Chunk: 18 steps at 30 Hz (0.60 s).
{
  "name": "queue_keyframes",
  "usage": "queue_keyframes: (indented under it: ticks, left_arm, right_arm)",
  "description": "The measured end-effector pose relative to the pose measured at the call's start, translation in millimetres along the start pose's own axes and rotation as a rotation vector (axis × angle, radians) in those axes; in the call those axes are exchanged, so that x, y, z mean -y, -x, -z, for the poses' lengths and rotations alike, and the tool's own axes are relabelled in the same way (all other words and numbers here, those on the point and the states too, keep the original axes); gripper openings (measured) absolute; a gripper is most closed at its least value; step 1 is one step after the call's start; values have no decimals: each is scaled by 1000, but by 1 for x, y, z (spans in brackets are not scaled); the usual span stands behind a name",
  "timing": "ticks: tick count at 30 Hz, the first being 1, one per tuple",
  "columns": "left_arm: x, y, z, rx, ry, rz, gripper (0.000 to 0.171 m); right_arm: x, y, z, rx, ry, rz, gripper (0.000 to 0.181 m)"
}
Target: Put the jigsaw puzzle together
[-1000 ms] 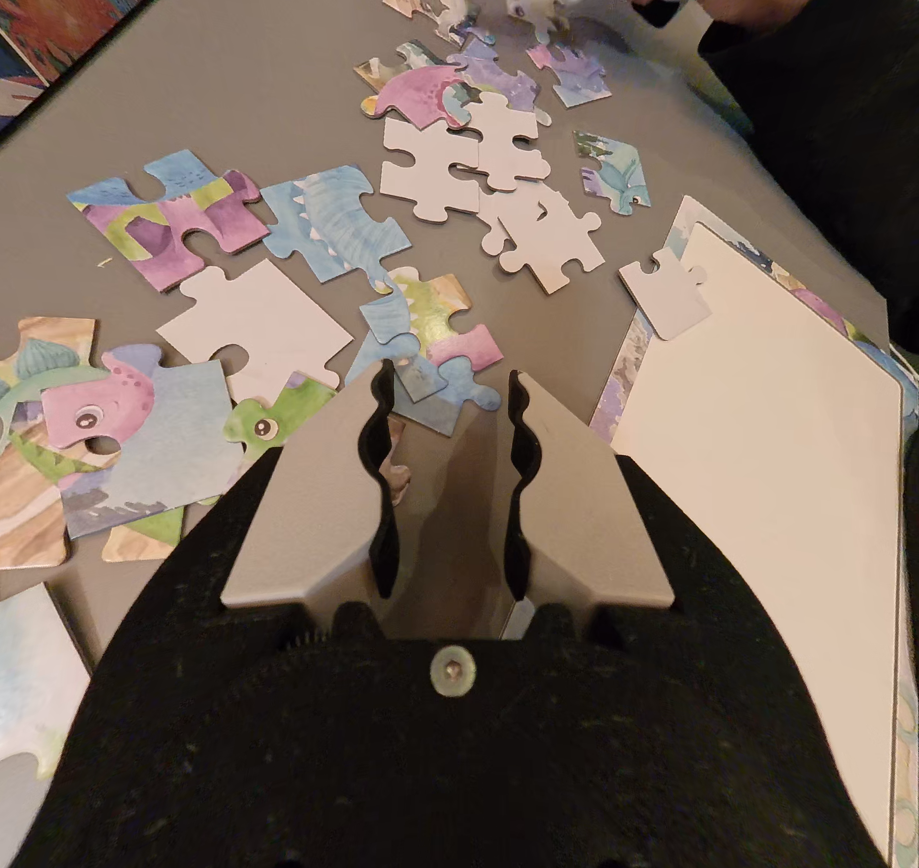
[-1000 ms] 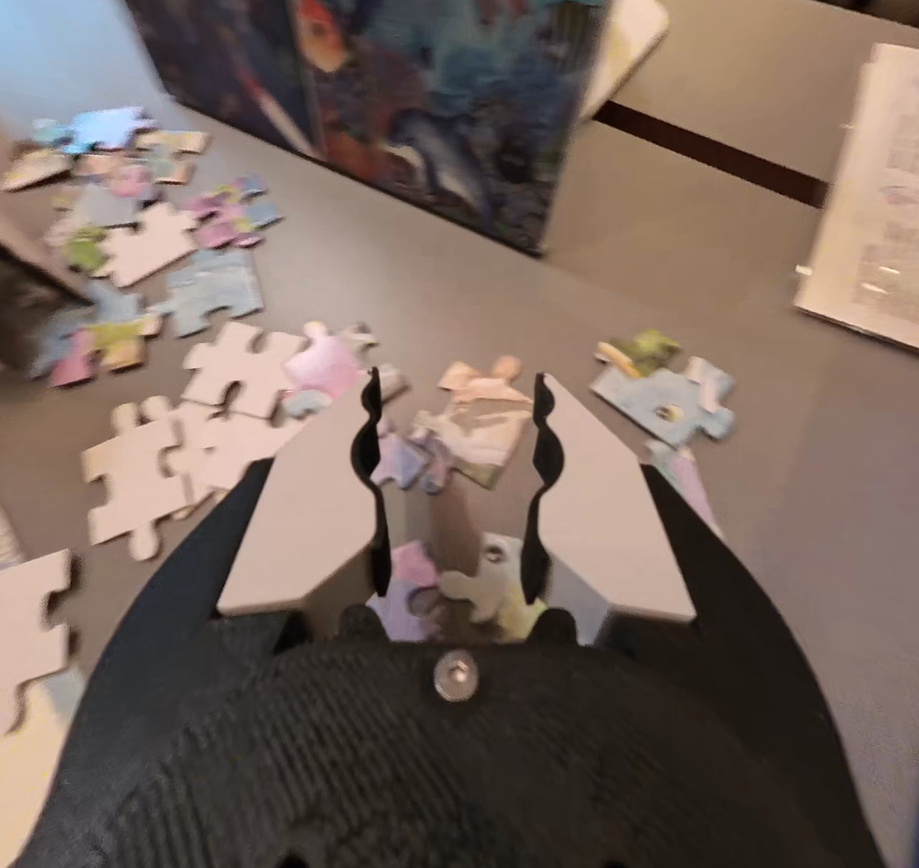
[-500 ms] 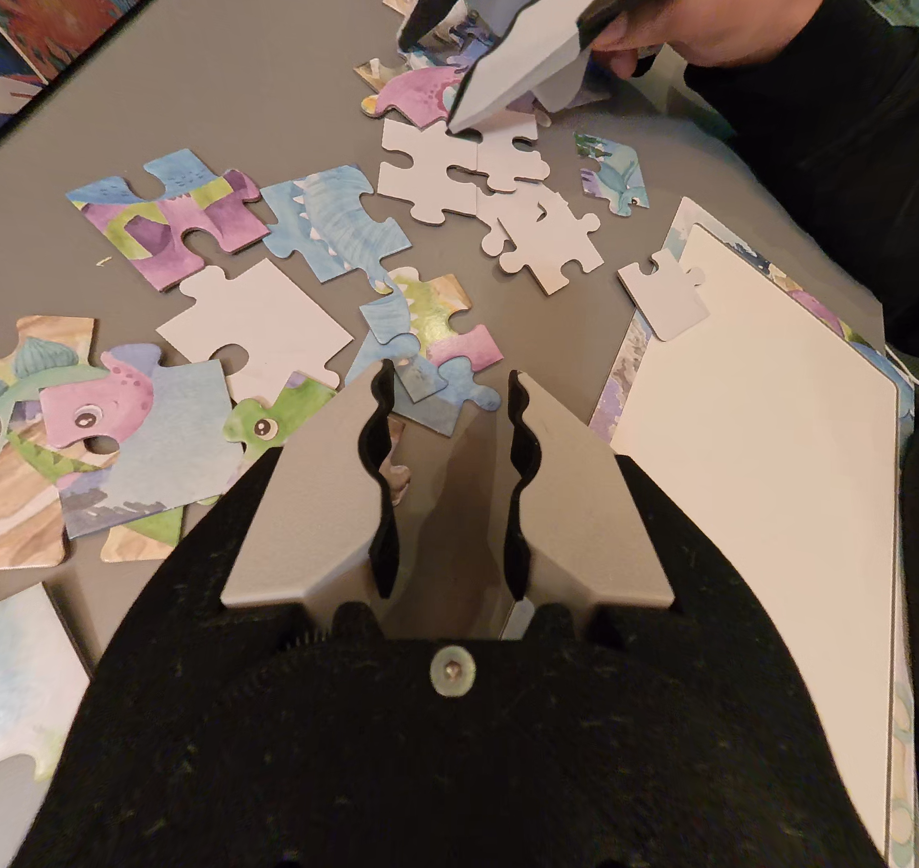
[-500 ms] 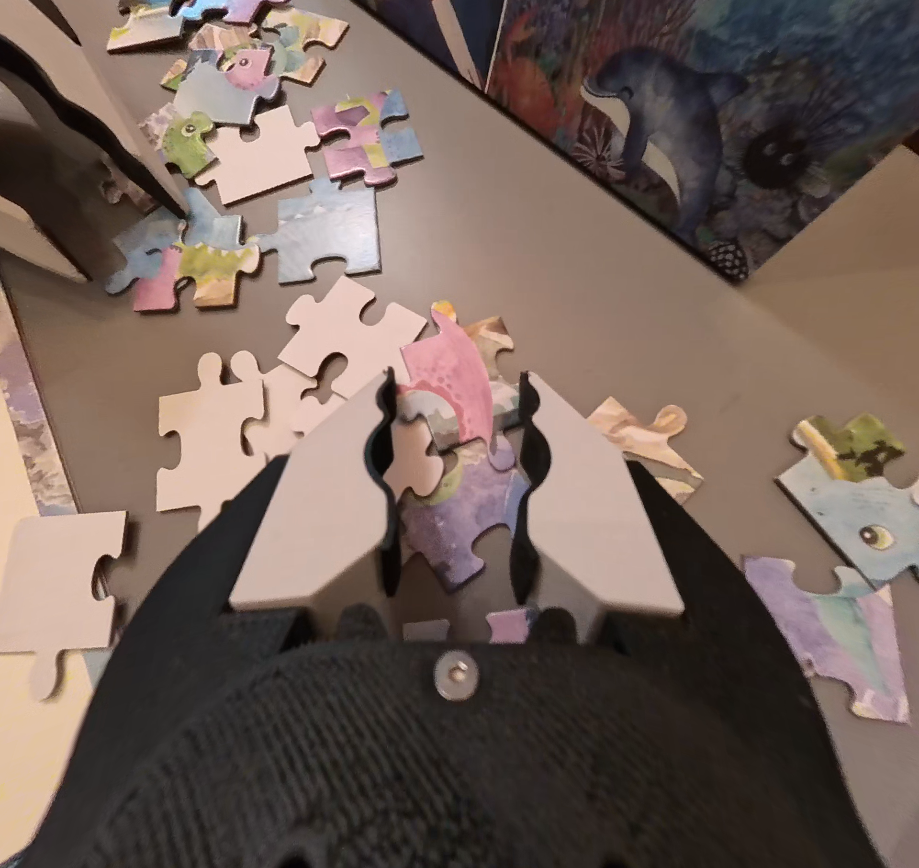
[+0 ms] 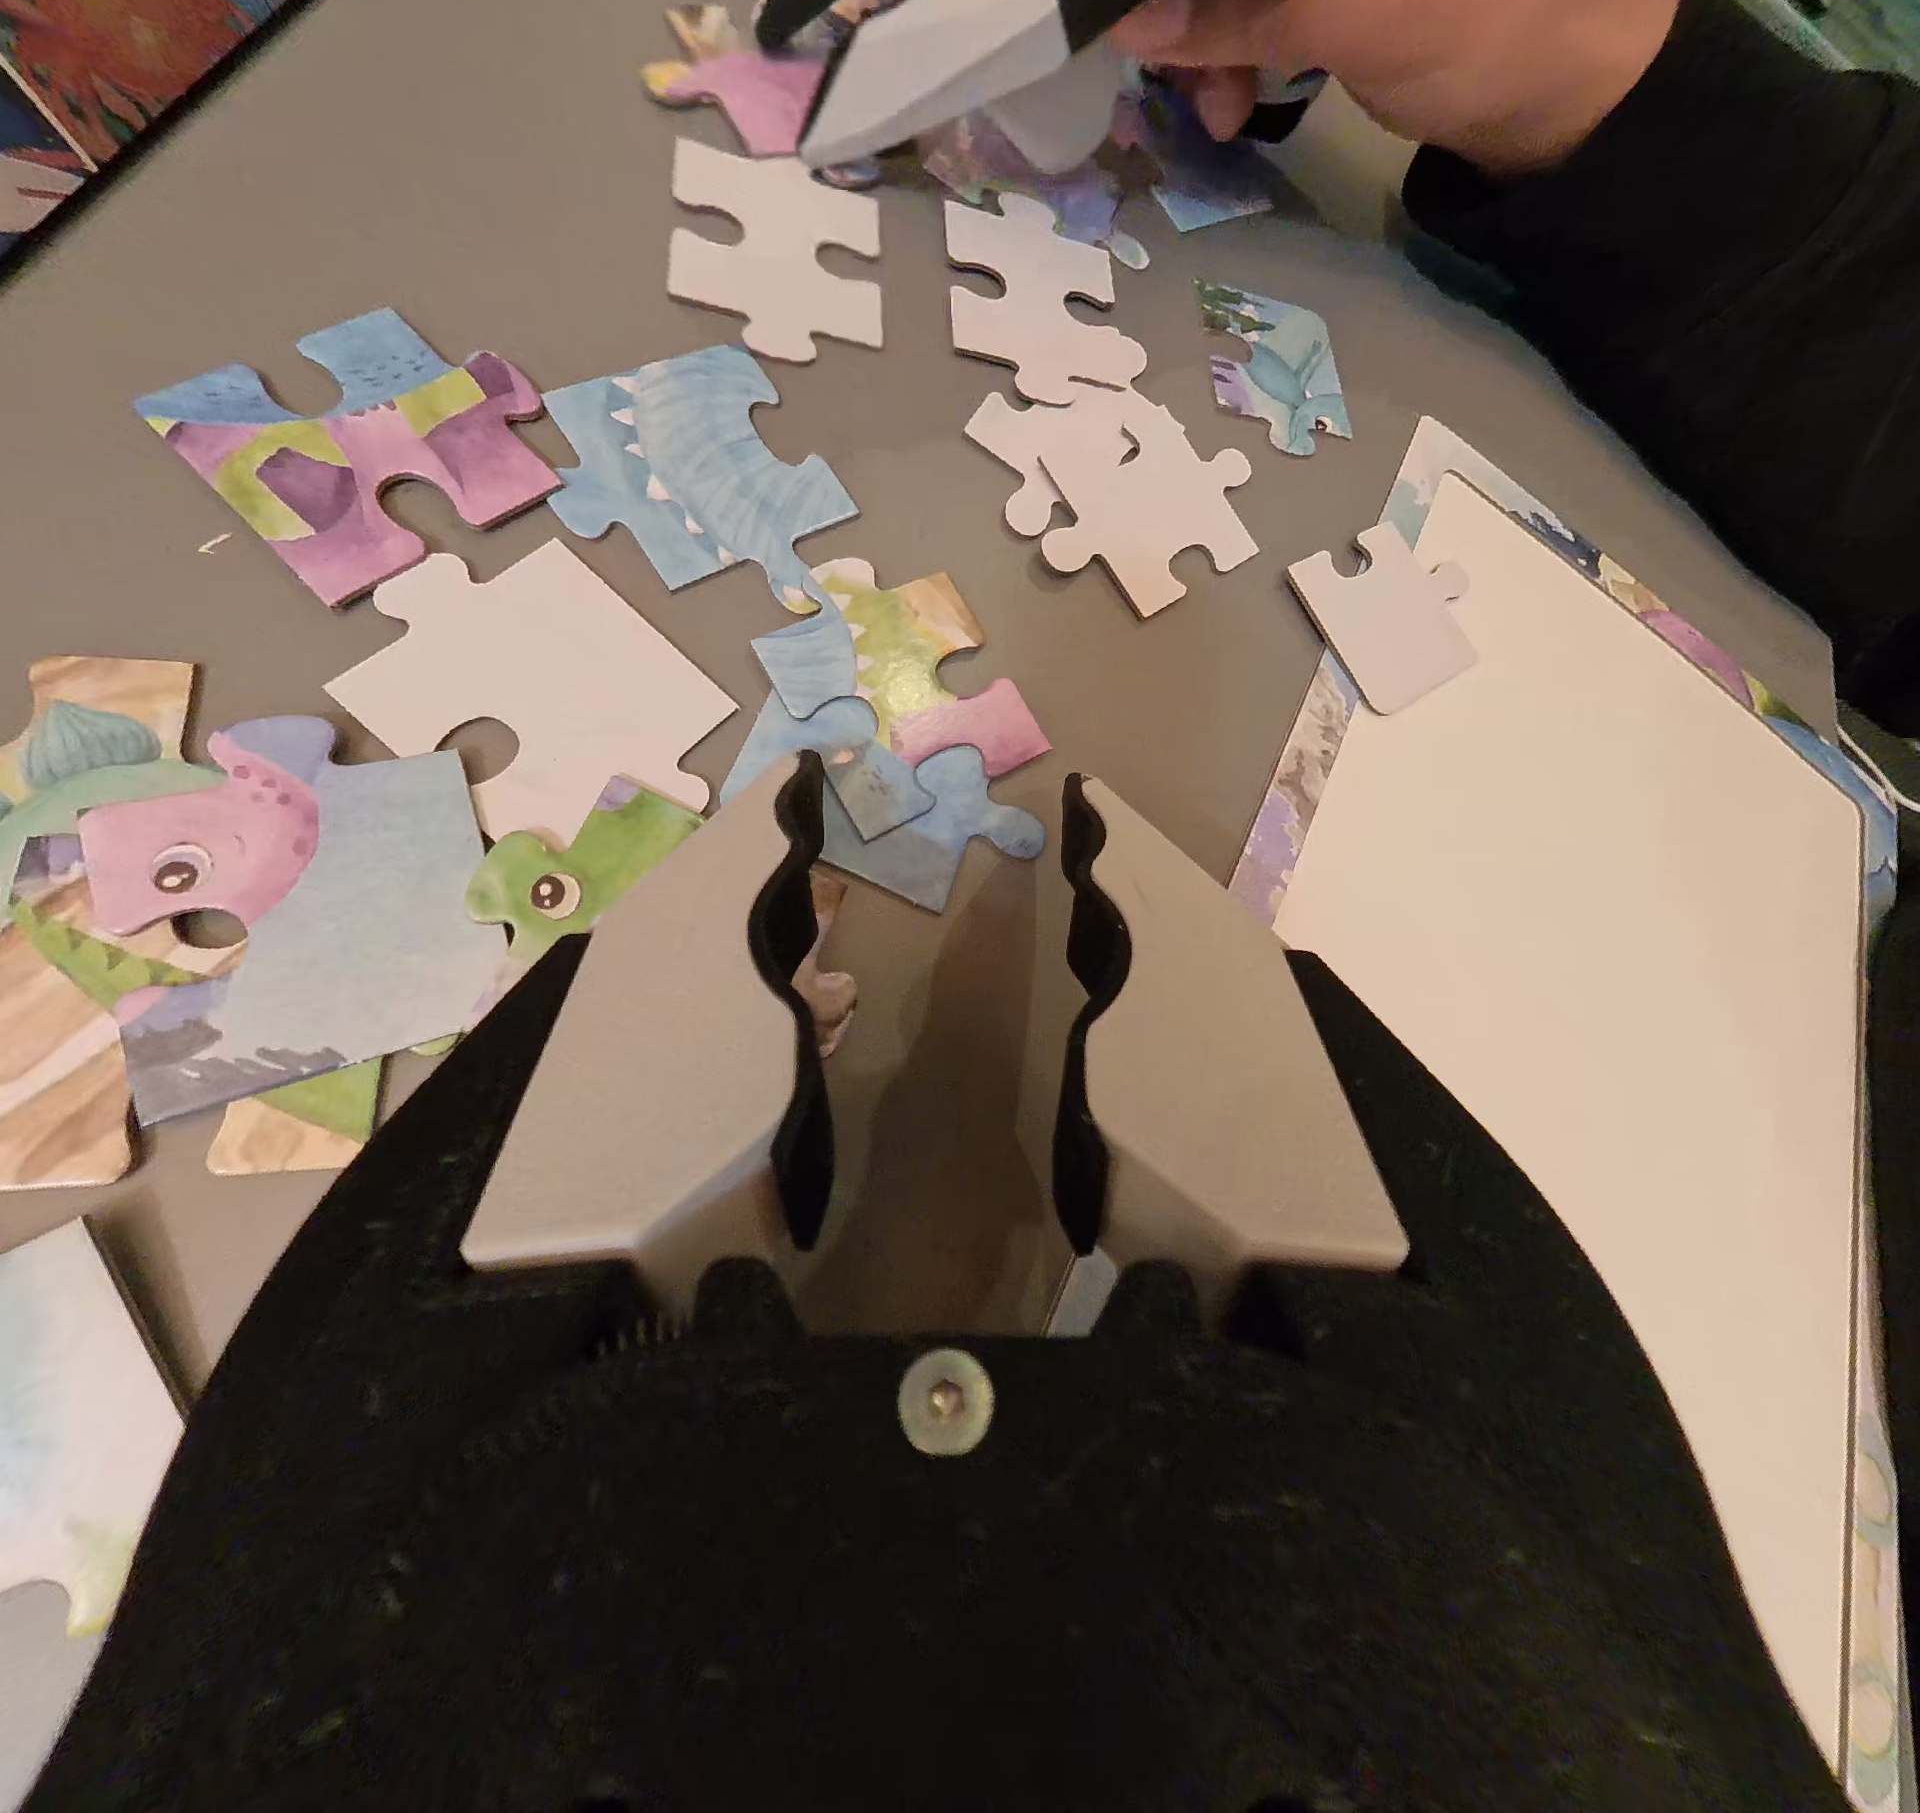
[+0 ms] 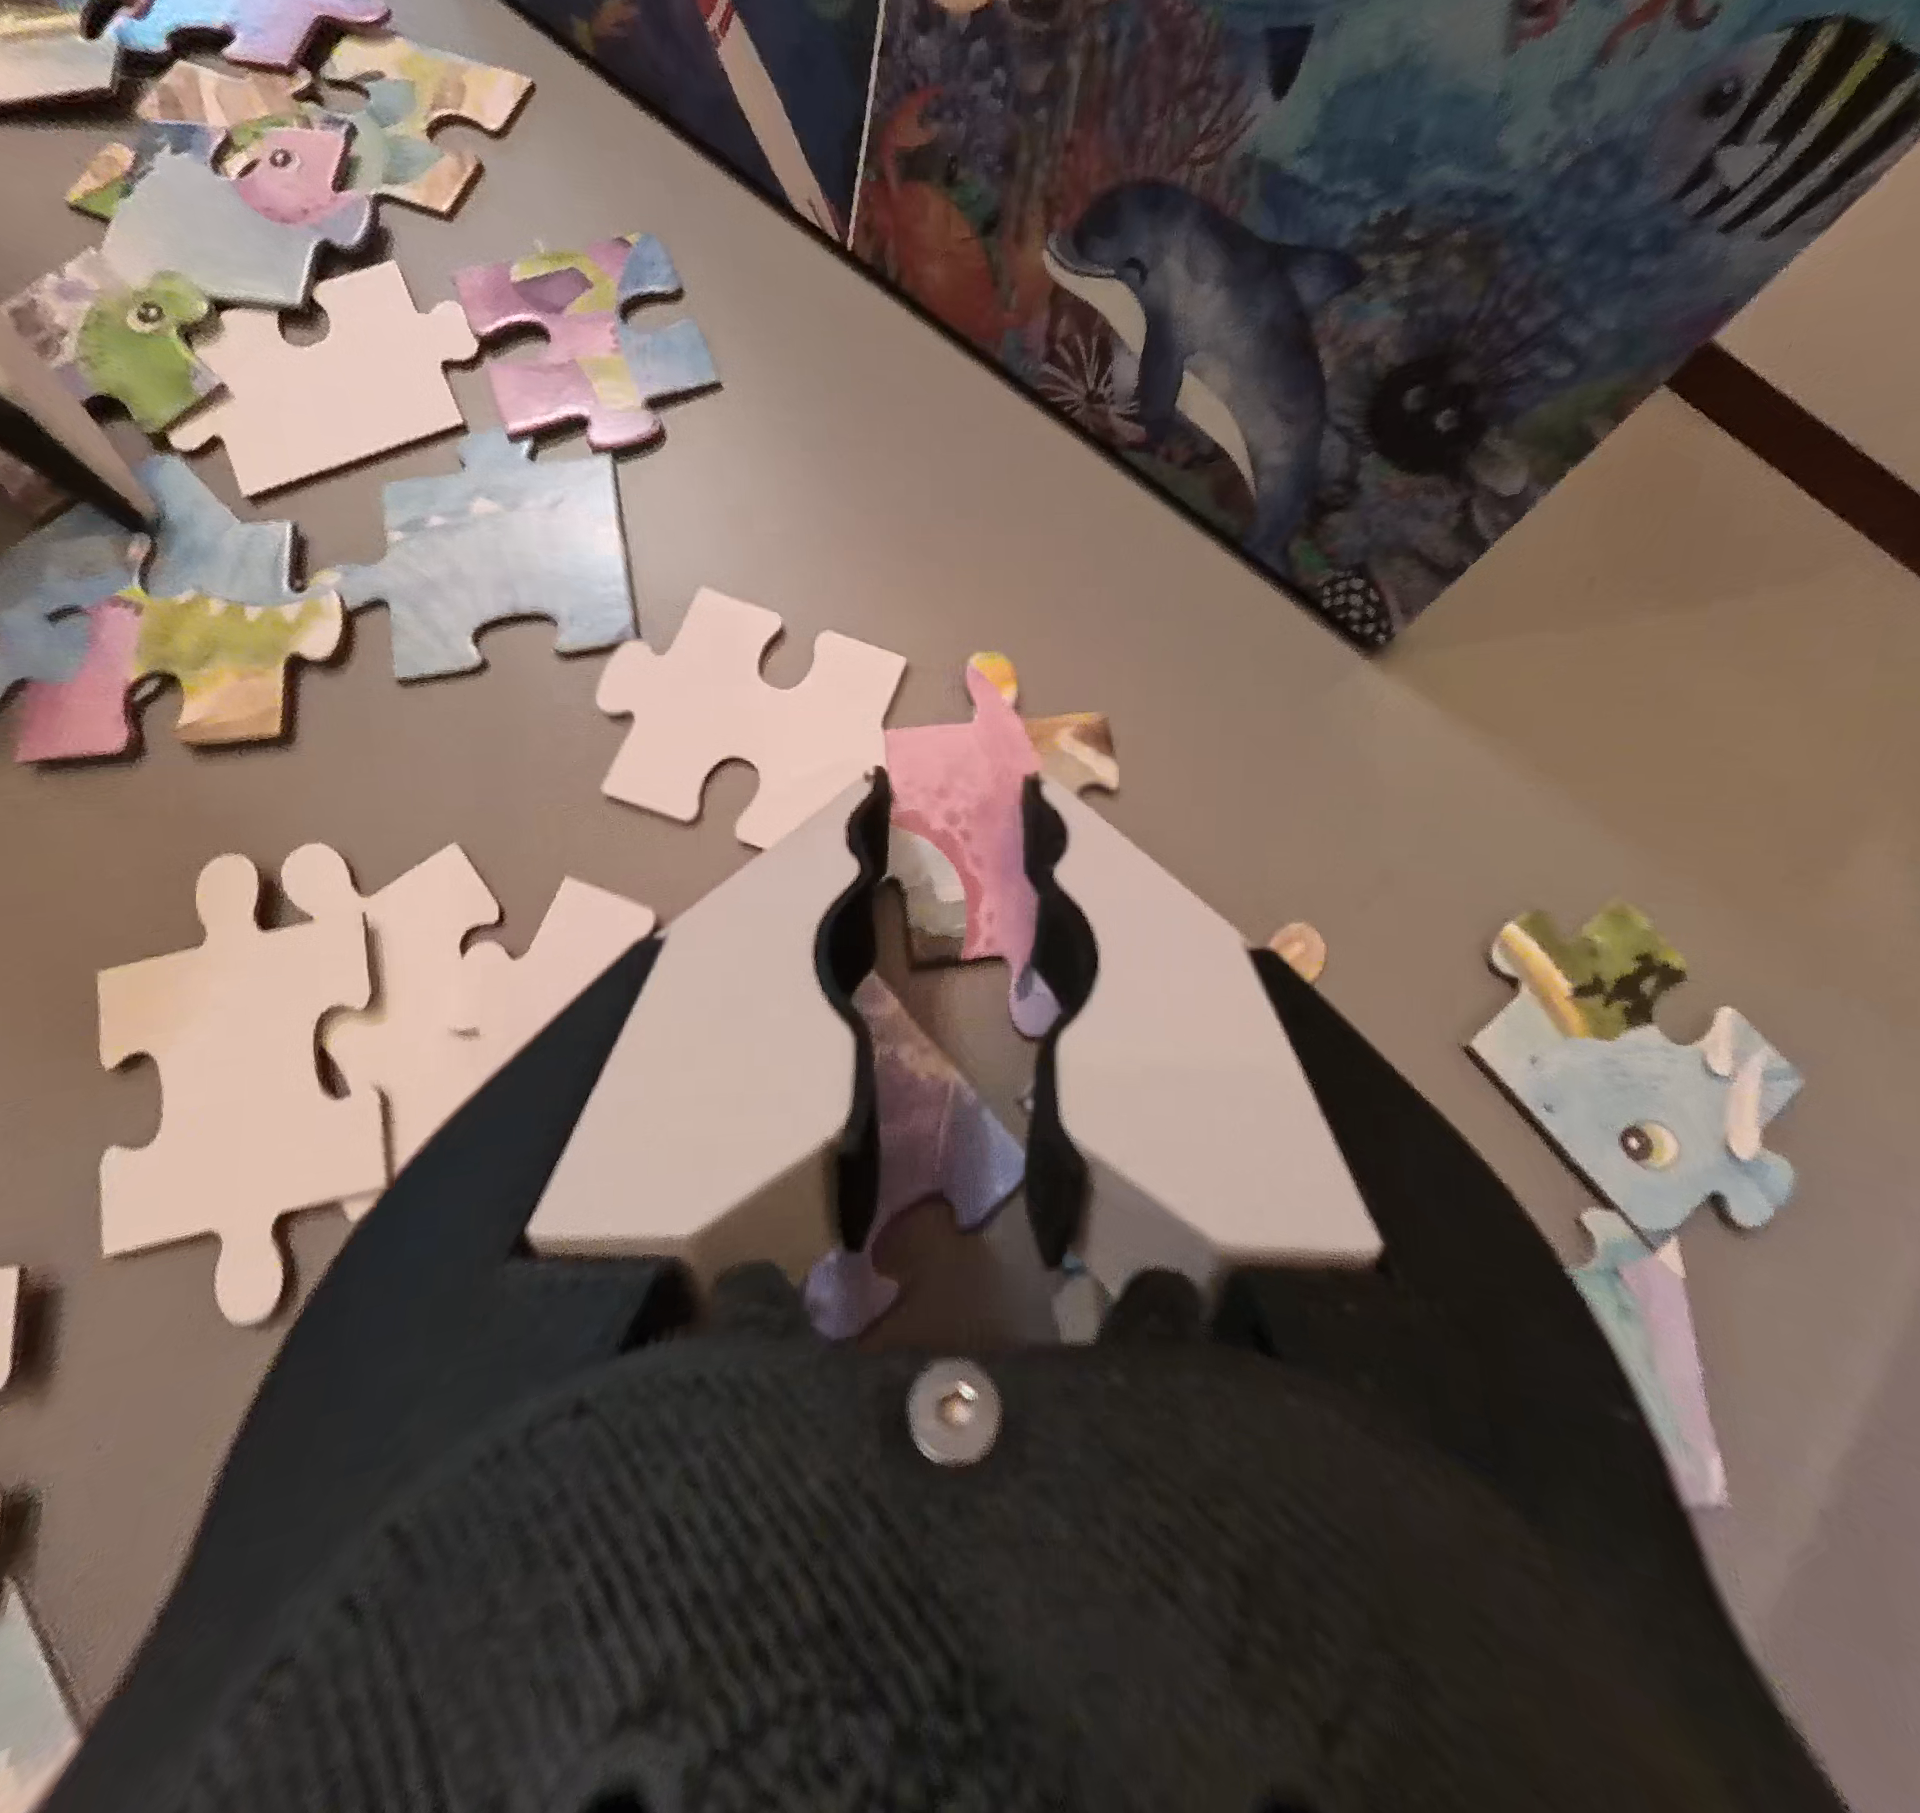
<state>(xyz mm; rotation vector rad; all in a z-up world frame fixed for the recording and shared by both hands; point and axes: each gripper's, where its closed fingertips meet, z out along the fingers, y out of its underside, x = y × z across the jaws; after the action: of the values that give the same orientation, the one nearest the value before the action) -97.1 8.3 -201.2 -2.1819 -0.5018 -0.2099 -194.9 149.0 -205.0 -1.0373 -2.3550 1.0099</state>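
Step in hand, picking a piece: right gripper [image 6: 956, 807], jaws narrowed astride the pink puzzle piece [image 6: 971, 828] far across the table [image 6: 1039, 516], must close; left gripper [image 5: 935, 797] parted, empty, near the frame board [image 5: 1558, 1036].

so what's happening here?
A person is working a jigsaw with two handheld tongs. The right tongs are open, down at a pink piece in the far pile, nothing gripped yet. The left tongs hang open and empty above the loose pieces. The puzzle board holds no joined pieces.
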Motion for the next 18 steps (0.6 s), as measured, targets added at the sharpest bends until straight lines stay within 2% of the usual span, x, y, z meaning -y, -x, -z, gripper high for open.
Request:
queue_keyframes:
  ticks: [4, 8, 11, 13, 18]
  left_arm:
    - [0, 0, 0, -2, -1, 2, 43]
    - [0, 0, 0, -2, -1, 3, 43]
    - [0, 0, 0, -2, -1, 2, 43]
    - [0, 0, 0, -4, -1, 4, 43]
    - [0, 0, 0, 1, 0, -1, 43]
  right_arm:
    - [5, -20, -7, -96, -4, -32, 16]
    - [10, -25, -4, -153, -41, -7, 25]
    - [23, 1, 0, -44, -105, 41, 40]
    - [22, 17, -1, 23, -80, 40, 48]
    - [7, 46, 12, 147, 4, 69, 50]
